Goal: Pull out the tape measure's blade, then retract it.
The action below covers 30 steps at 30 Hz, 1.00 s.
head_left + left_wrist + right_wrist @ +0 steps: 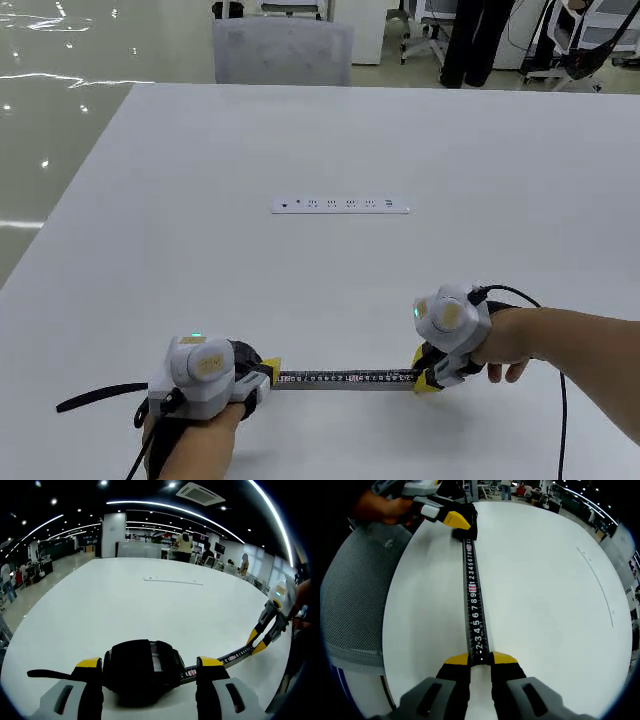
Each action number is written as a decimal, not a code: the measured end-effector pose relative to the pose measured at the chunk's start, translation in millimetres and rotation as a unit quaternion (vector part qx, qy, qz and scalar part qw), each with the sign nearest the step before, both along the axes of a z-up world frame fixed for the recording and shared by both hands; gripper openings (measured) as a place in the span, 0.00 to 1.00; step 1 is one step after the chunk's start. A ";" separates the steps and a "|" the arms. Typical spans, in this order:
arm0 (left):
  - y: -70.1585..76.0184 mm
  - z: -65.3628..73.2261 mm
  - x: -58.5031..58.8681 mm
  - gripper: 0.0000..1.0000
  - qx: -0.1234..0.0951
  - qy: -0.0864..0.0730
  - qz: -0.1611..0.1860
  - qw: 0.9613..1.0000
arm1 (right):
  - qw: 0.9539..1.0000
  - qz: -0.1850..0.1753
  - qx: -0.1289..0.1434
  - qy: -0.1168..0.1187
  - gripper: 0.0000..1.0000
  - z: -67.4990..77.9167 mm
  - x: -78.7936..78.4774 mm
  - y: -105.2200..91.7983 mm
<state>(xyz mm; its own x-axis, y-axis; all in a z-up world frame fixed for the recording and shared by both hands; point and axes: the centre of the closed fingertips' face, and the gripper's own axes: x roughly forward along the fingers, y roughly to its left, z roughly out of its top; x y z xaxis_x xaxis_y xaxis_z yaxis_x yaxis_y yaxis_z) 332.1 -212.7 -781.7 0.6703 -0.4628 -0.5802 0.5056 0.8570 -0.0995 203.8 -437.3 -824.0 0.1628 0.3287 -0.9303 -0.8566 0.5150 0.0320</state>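
The black tape measure case [142, 667] sits between the yellow-tipped fingers of my left gripper [150, 666], which is shut on it near the table's front edge [245, 372]. Its blade [345, 378] is drawn out to the right, flat over the white table [320, 270]. My right gripper [480, 658] is shut on the blade's end; the numbered blade [471, 595] runs away from its jaws toward the case [465, 527]. In the head view the right gripper [428, 380] is at the blade's right end. A black wrist strap [100, 397] trails left of the case.
A white power strip [340, 205] lies flat at mid-table. A grey chair [282, 50] stands behind the far edge. The table's left edge drops to a glossy floor [50, 120]. A black cable [560, 400] runs beside the person's right forearm.
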 end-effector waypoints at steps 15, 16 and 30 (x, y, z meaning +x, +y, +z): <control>6.6 -4.1 3.4 0.64 0.029 0.005 0.018 0.999 | 1.000 0.004 -0.004 0.005 0.13 1.3 0.2 1.3; 6.2 -4.0 3.1 0.64 0.028 0.005 0.017 0.999 | 1.000 0.003 -0.004 0.005 0.13 1.8 -0.1 1.6; 7.2 -4.7 2.3 0.62 0.047 0.000 0.004 0.999 | 1.000 0.005 -0.005 0.001 0.13 0.3 0.6 0.5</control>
<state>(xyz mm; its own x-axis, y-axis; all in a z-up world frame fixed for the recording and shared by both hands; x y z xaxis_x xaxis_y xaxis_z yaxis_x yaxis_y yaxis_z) 334.4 -205.5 -786.4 0.6732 -0.4006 -0.6215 0.4986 0.8667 -0.0186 204.4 -436.8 -823.7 0.1573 0.3210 -0.9339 -0.8611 0.5075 0.0295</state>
